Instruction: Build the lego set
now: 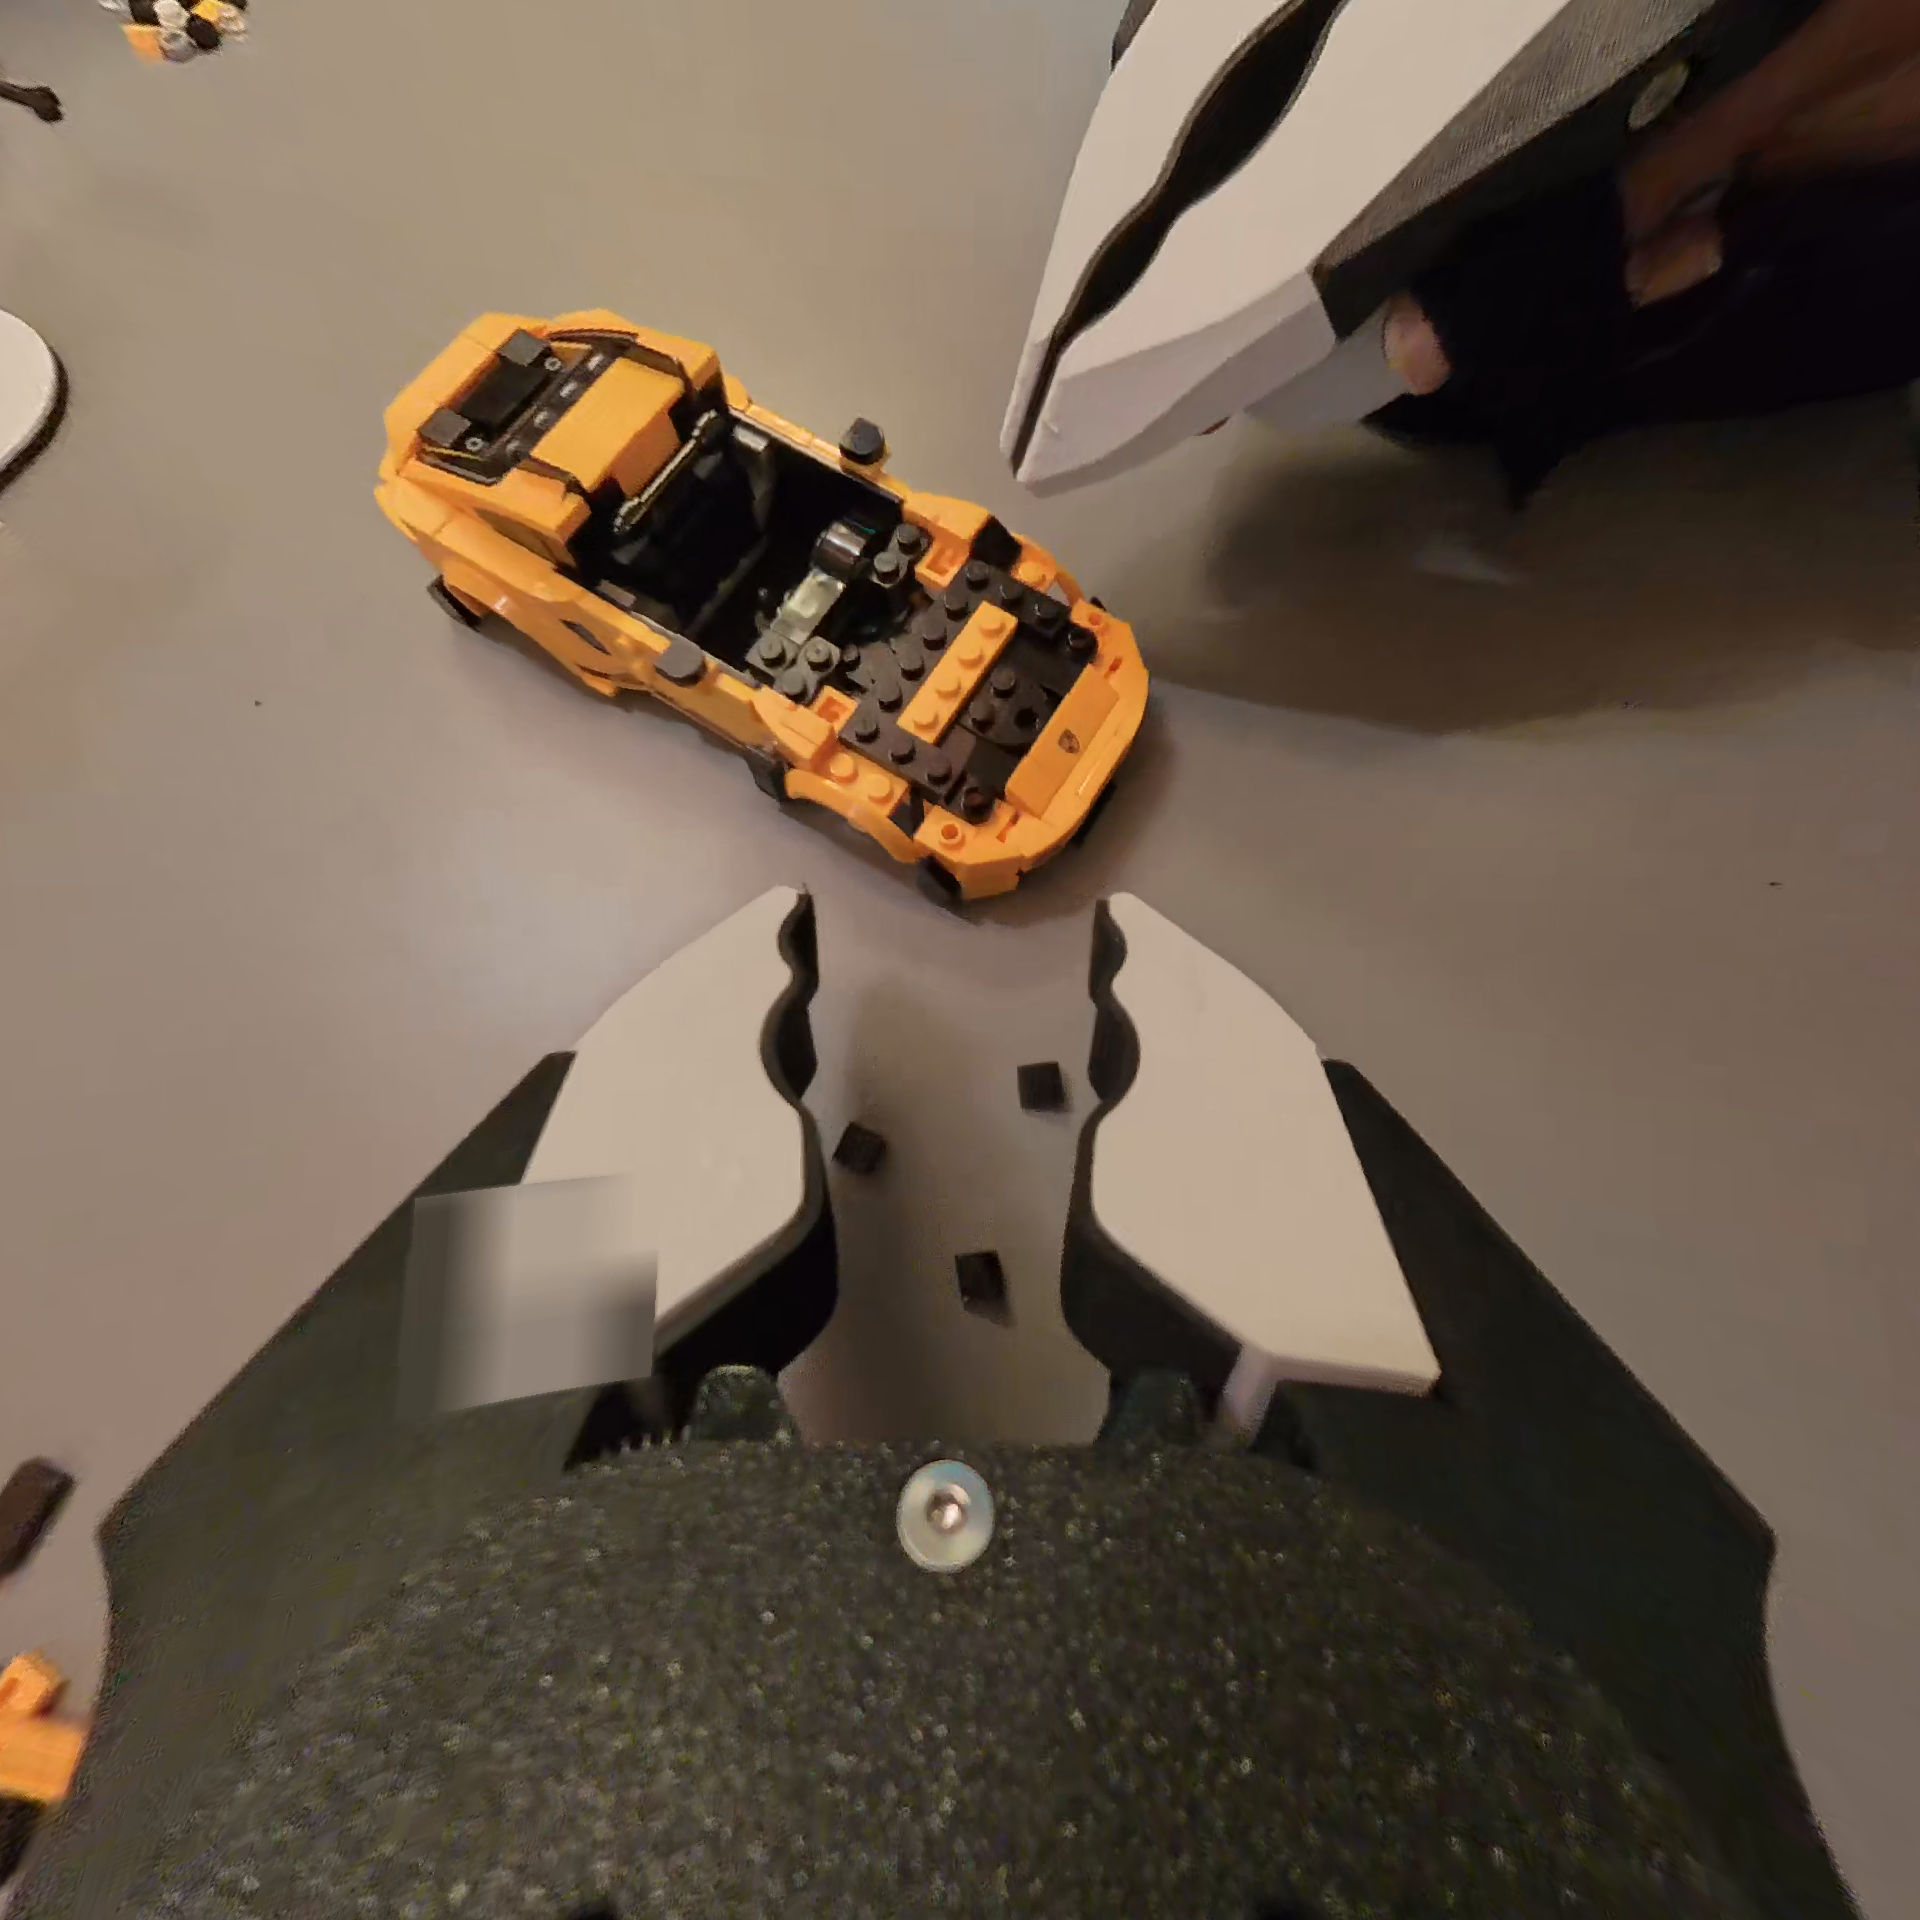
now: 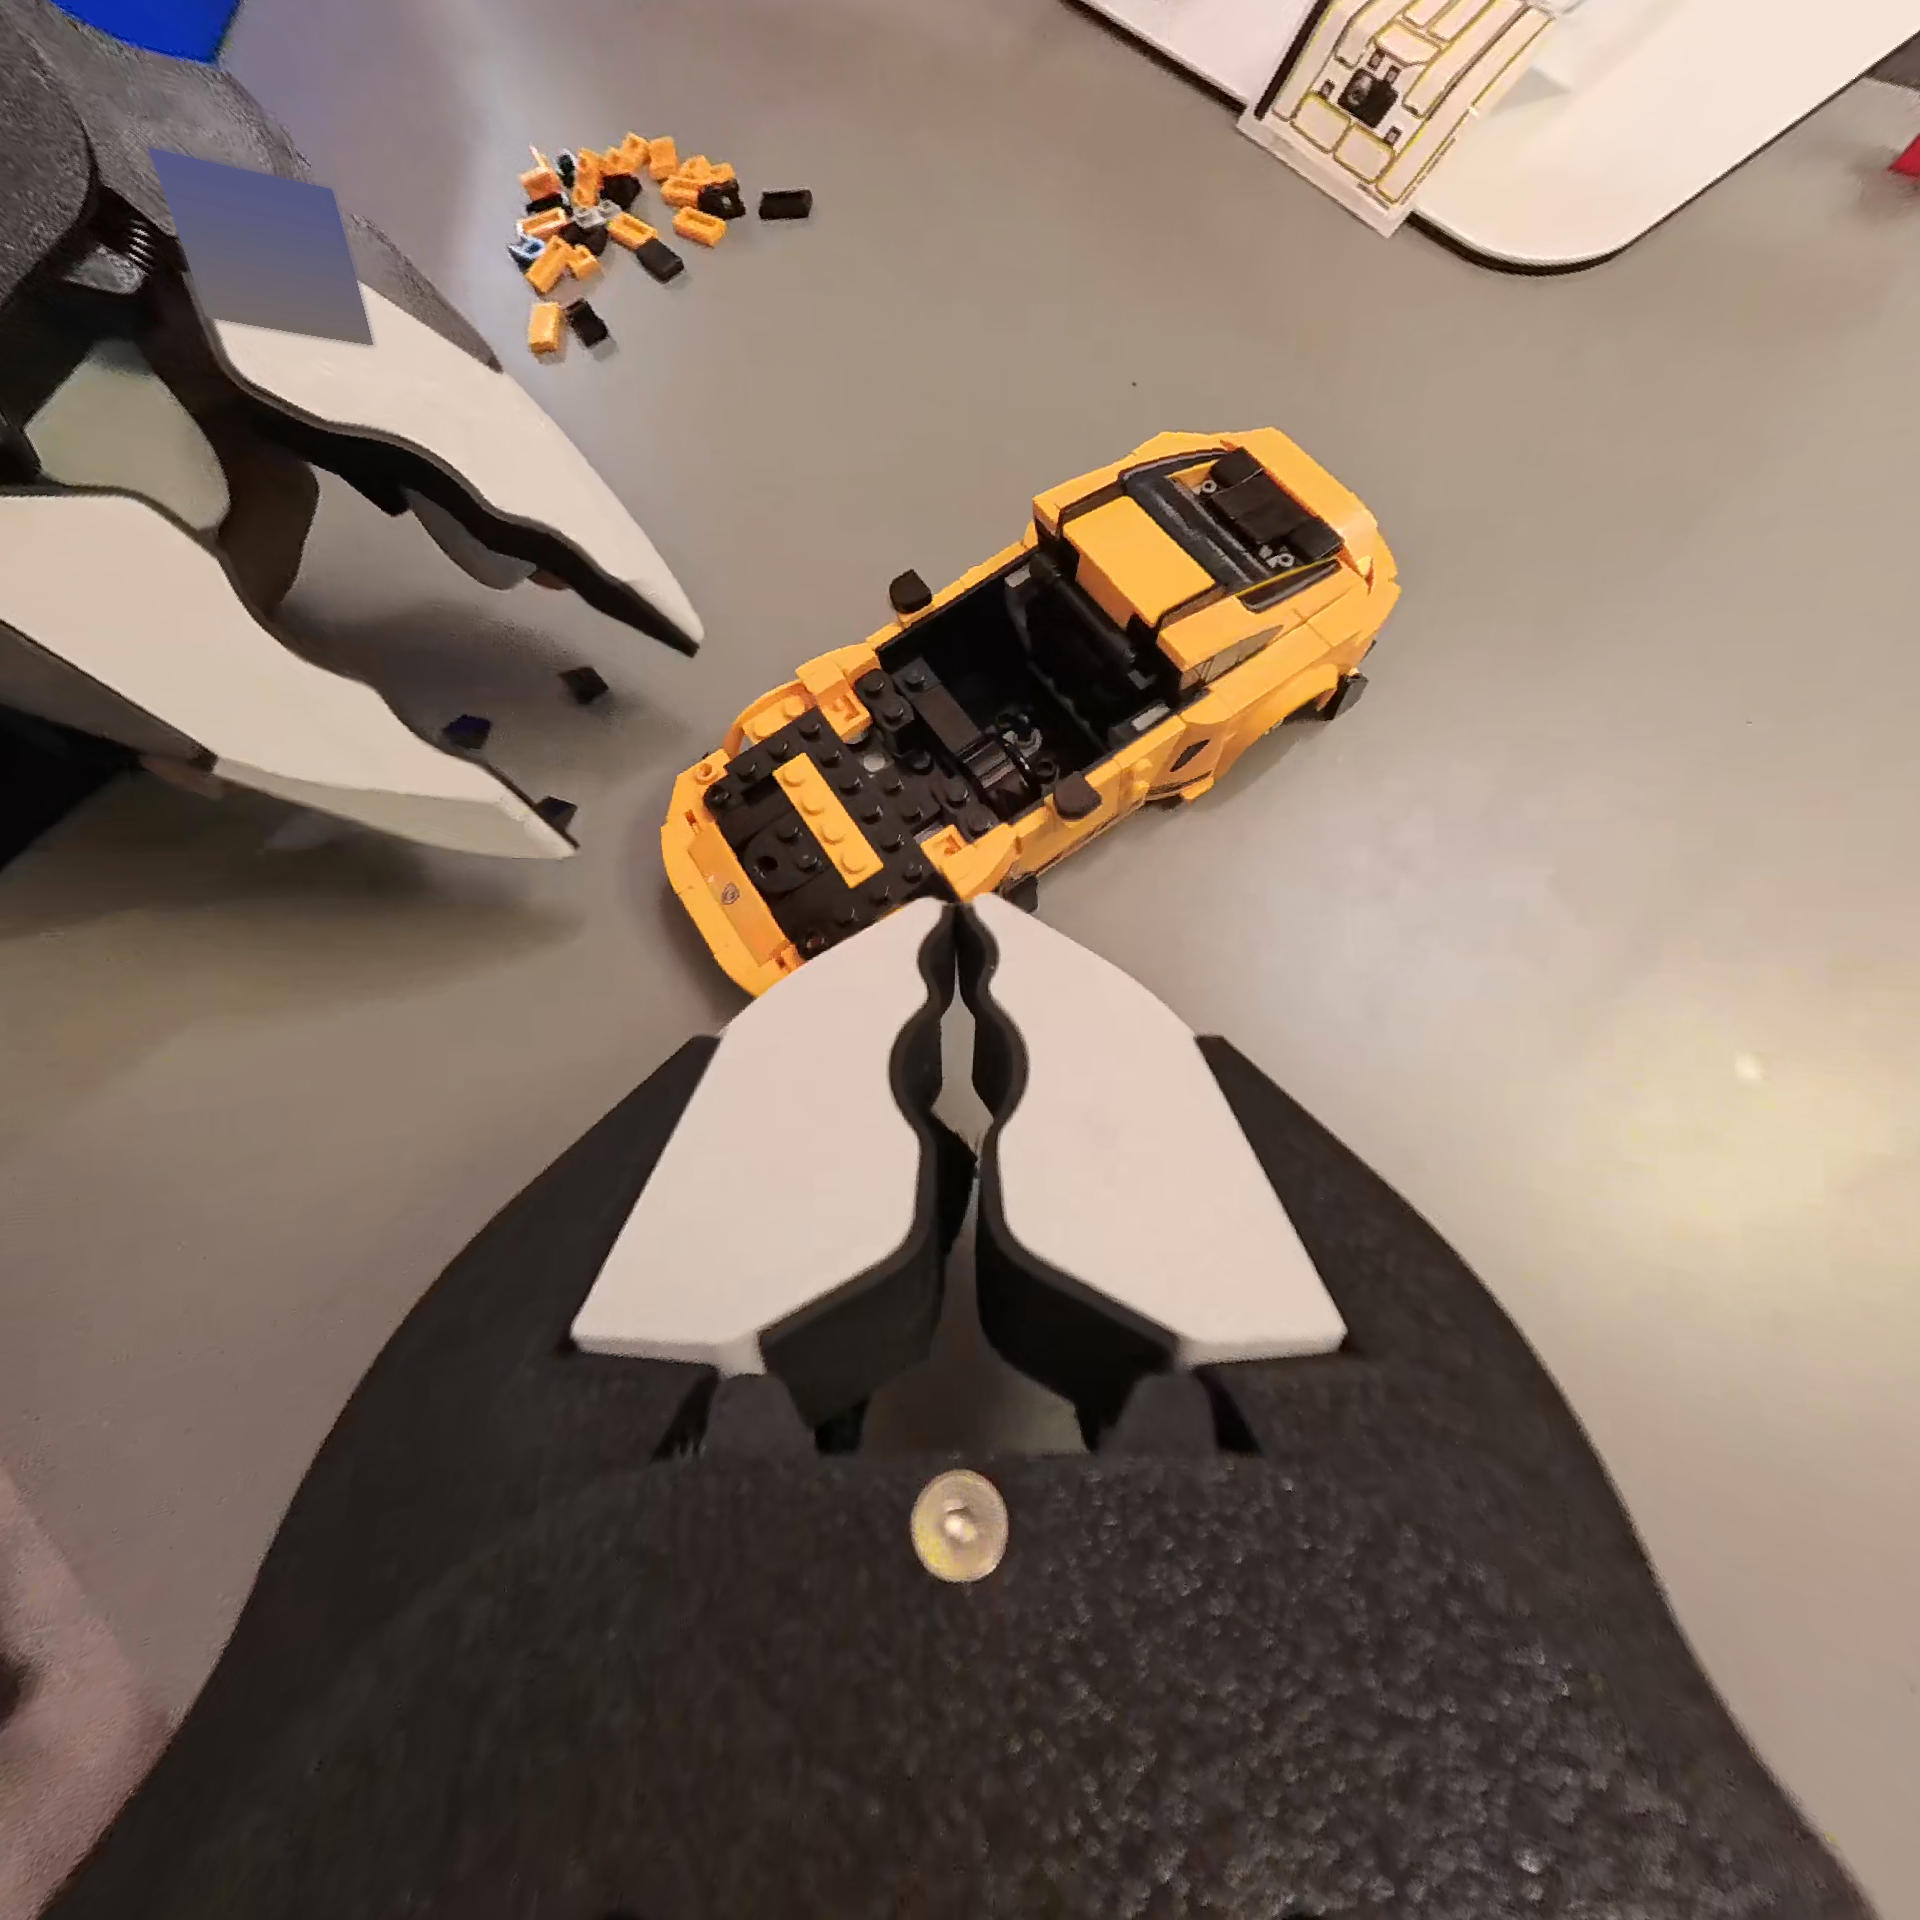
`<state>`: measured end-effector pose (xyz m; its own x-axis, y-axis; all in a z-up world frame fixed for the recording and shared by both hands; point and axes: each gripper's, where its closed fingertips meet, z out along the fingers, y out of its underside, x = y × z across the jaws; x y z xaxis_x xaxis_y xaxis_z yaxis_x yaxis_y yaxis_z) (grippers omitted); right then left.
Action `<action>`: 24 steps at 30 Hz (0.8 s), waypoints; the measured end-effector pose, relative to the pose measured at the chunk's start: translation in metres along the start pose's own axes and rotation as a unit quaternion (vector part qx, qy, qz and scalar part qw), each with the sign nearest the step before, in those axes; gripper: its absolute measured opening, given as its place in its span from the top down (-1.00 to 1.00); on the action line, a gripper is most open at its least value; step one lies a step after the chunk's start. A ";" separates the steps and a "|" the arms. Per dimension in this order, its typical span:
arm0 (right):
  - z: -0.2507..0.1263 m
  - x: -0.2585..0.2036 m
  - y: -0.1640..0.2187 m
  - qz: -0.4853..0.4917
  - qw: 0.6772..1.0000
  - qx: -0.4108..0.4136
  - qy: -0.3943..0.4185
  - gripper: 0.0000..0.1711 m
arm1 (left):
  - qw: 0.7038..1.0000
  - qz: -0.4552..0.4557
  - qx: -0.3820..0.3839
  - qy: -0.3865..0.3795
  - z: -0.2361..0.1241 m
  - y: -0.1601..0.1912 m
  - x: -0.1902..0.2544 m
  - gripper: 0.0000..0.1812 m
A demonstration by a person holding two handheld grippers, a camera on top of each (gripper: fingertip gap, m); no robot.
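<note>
A partly built orange and black lego car [image 1: 758, 603] stands on the grey table, with its roof open and its studded black hood plates bare. It also shows in the right wrist view [image 2: 1029, 686]. My left gripper [image 1: 951, 914] is open and empty, with its tips just short of the car's front. Three small black pieces [image 1: 980, 1278] lie on the table between its fingers. My right gripper [image 2: 956, 909] is shut with nothing visible in it, its tips over the car's front corner. The other view shows it beside the car [image 1: 1023, 468].
A pile of loose orange and black pieces [image 2: 623, 229] lies beyond the left gripper [image 2: 623, 732]. A sticker sheet [image 2: 1351, 104] rests on a white board [image 2: 1662, 125] at the far right. A few orange pieces [image 1: 31, 1725] lie at the left edge. My right fingertips sit around 9 centimeters from my left ones.
</note>
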<state>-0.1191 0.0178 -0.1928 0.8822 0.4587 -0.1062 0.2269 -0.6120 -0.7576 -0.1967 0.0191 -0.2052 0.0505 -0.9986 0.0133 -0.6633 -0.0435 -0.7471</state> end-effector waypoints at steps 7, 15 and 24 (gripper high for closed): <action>0.003 -0.002 -0.003 0.007 1.000 -0.011 0.008 1.00 | 0.998 0.053 -0.004 0.016 0.018 -0.014 -0.006 0.15; 0.009 -0.003 0.004 -0.018 0.999 -0.041 0.021 1.00 | 0.985 0.171 0.008 0.036 0.029 -0.029 0.006 0.13; 0.005 -0.007 -0.001 -0.069 0.997 -0.042 0.018 1.00 | 0.970 0.228 -0.059 0.064 0.045 -0.019 0.014 0.27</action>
<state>-0.1272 0.0186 -0.1949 0.8545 0.5191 0.0201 0.3797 -0.5977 -0.7061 -0.1496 0.0077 -0.2206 -0.3566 -0.9099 -0.2120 -0.6757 0.4079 -0.6141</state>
